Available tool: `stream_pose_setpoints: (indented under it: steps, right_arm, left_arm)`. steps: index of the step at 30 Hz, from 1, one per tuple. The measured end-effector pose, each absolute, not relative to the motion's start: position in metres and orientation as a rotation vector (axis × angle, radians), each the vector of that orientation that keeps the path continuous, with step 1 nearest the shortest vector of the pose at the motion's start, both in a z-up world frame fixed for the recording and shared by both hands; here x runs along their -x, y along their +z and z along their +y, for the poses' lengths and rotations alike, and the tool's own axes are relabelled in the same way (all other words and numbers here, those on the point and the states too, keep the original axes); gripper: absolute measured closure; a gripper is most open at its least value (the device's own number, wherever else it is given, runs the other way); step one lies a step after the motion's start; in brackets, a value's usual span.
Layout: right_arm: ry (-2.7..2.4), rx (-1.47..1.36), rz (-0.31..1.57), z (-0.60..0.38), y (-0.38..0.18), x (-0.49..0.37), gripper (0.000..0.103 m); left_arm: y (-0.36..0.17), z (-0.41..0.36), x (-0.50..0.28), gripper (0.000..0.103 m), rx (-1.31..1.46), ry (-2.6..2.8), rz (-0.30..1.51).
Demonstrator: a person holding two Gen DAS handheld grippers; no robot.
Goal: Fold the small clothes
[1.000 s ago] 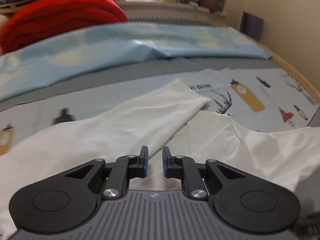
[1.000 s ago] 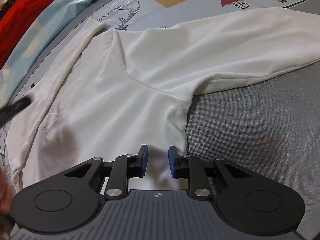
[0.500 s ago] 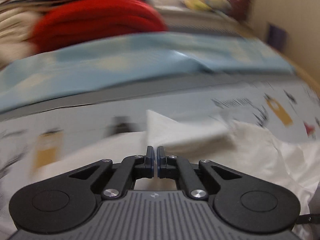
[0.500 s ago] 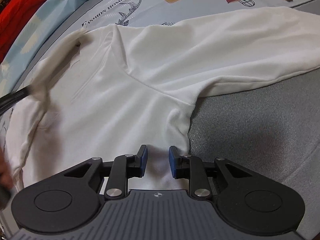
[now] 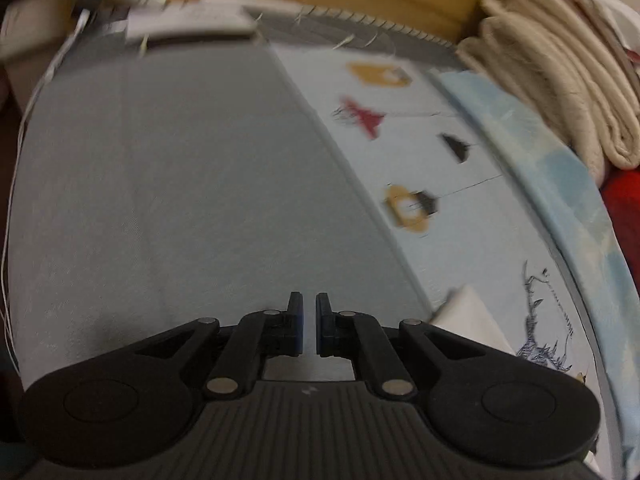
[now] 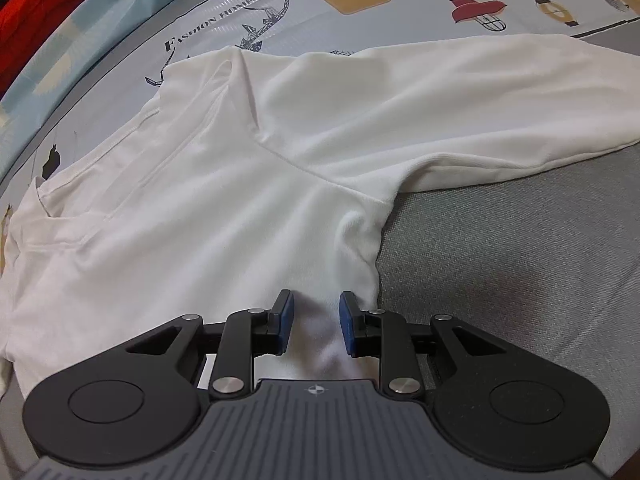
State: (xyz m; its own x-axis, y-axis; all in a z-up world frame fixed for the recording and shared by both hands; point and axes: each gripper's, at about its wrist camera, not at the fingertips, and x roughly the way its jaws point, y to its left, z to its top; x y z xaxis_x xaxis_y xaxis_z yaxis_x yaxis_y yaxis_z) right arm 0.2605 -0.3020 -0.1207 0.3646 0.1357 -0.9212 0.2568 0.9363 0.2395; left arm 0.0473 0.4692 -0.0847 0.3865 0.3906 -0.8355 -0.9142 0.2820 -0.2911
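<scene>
R gripper is sitting over the white shirt on the bed, fingers apart, grasping nothing. L gripper is hanging over gray bed, fingers clenched, empty.

- I see the shirt flat on the bed, one sleeve stretched right.
- Its top lies on the printed sheet.
- My right gripper sits over its hem.
- Blankets lie behind the sheet.
</scene>
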Motion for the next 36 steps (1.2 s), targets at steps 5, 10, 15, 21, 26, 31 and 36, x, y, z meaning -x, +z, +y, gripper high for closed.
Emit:
stream_pose_setpoints:
  steps: [5,10,15,21,26,31,36]
  right_arm:
    - [-0.108,-0.342,1.2,-0.294,-0.12,-0.261,0.073]
    - [-0.124,-0.298,1.2,-0.287,-0.12,-0.264,0.067]
    - [-0.128,-0.272,1.203,-0.284,-0.12,-0.264,0.065]
    - [-0.13,-0.267,1.203,-0.283,-0.116,-0.265,0.065]
    - [-0.135,-0.273,1.196,-0.283,-0.115,-0.265,0.065]
    - [-0.135,-0.287,1.194,-0.283,-0.114,-0.263,0.064]
    - [-0.131,-0.299,1.178,-0.286,-0.112,-0.261,0.063]
  left_arm:
    - [-0.081,0.453,-0.076,0.085,0.733,0.692,0.747]
    - [-0.09,0.382,-0.131,0.048,0.417,0.371,0.832]
    - [-0.115,0.31,-0.16,0.033,0.121,0.232,0.877]
    - [-0.142,0.301,-0.174,0.092,-0.005,0.226,0.928]
    - [-0.095,0.366,-0.143,0.093,0.196,0.557,0.757]
    - [-0.074,0.444,-0.065,0.076,0.44,1.212,0.631]
    - [-0.061,0.393,-0.091,0.072,0.218,0.971,0.608]
